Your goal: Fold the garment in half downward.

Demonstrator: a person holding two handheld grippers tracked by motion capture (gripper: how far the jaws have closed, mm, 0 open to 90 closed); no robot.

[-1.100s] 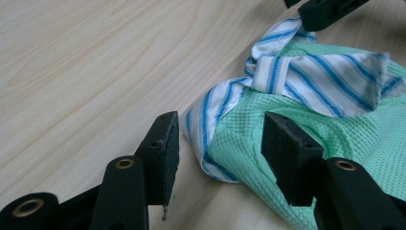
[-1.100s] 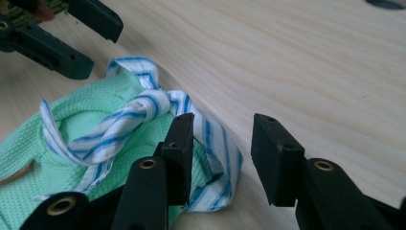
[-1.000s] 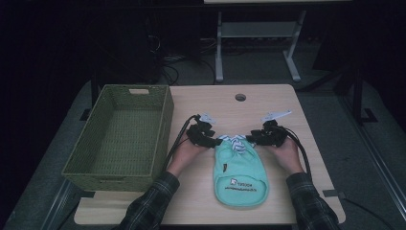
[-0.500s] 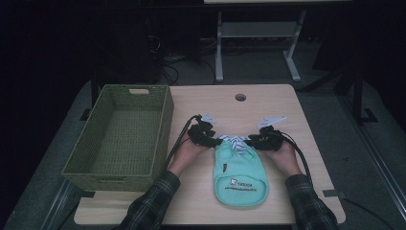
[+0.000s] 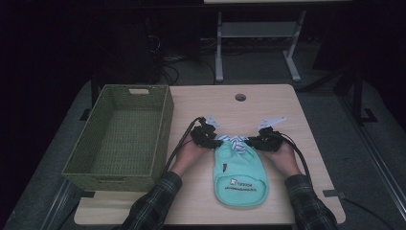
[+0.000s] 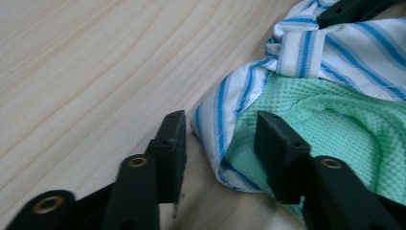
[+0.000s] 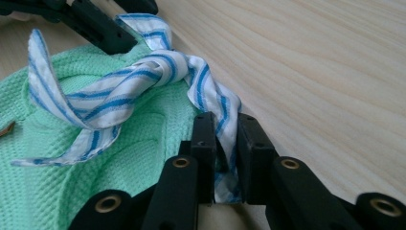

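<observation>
Because the bib is soft waffle cloth with thin striped ties, it will likely handle as a light, limp thing — it should sag and fold wherever it is not held, and slide easily on the smooth table. It lies flat in the lower middle of the high view, ties at its upper end, between the two hands; a green basket stands at the left of the frame, well apart from it.

In the right gripper view the right gripper is clenched on one tie, the strip pinched between its jaws near the frame's lower centre. In the left gripper view the left gripper stands released, jaws apart on either side of the bib's striped edge — one jaw on bare wood, the other over green cloth.

The ties and the bound hem look like the best hold: narrow, doubled fabric that a jaw can bite without slipping. The open waffle body would probably bunch and pull free.
</observation>
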